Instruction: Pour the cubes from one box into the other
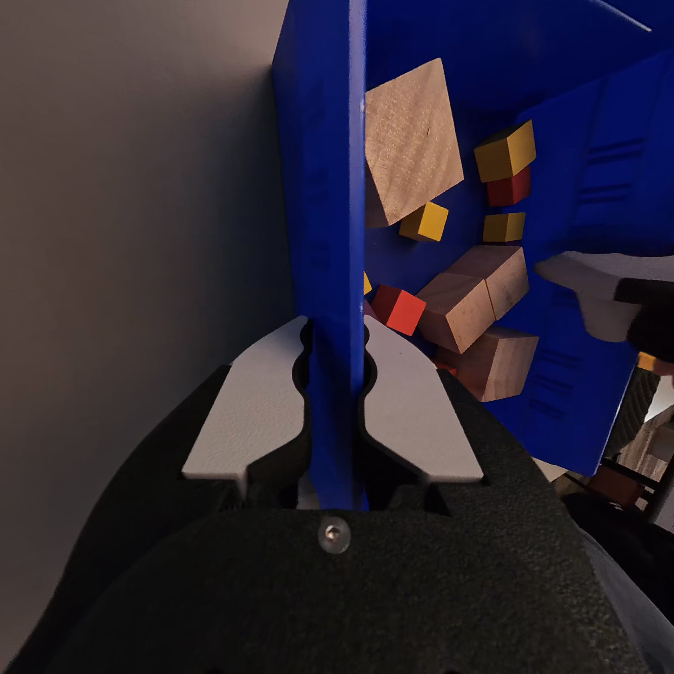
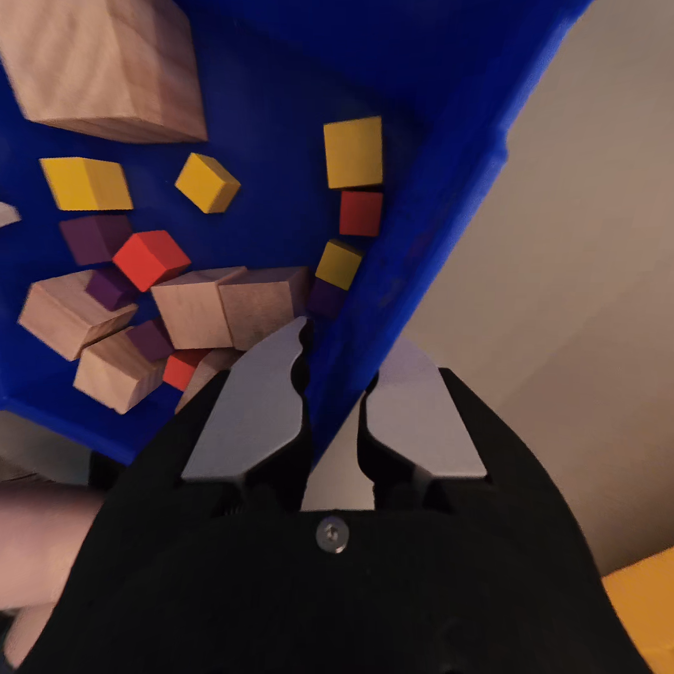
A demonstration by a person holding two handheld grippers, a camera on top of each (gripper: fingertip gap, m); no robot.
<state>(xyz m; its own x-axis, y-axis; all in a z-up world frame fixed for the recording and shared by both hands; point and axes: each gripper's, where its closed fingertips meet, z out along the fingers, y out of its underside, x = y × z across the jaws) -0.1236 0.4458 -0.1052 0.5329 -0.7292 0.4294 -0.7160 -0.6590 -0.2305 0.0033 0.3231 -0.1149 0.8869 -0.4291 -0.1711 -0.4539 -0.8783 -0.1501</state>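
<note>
A blue plastic box [image 1: 321, 182] is held up and tilted by both grippers. My left gripper [image 1: 337, 324] is shut on its left wall. My right gripper [image 2: 346, 328] is shut on its right wall [image 2: 419, 255]; it also shows at the right edge of the left wrist view [image 1: 598, 291]. Inside lie several cubes: a large plain wooden cube [image 1: 408, 142], smaller wooden blocks [image 1: 470, 299], yellow cubes [image 1: 505, 151], red cubes [image 1: 399, 308] and purple cubes [image 2: 93, 239]. They are scattered and blurred in the right wrist view, sliding toward the near end. The other box is out of view.
A plain grey wall [image 1: 127, 182] fills the background behind the box. A yellow object [image 2: 645, 612] shows at the bottom right of the right wrist view. A hand [image 2: 36, 547] shows at the bottom left. Furniture [image 1: 645, 456] is visible past the box's lower right.
</note>
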